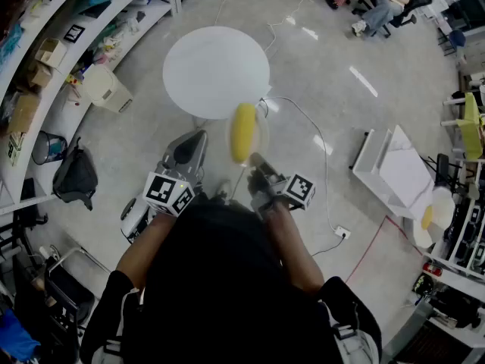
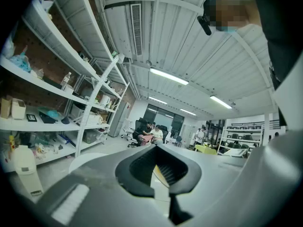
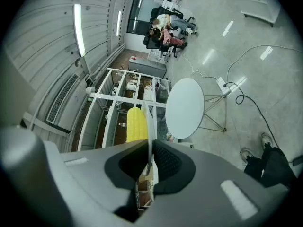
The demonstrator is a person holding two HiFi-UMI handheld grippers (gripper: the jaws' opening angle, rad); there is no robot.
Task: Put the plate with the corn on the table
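Keeping right tool (image 3: 147,162) clamped on the plate (image 3: 149,122) rim, holding it level in the air short of the table (image 1: 216,72) so corn (image 3: 136,124) isn't rolling, lowering gently; left tool (image 2: 161,174) idling nearly together, empty.
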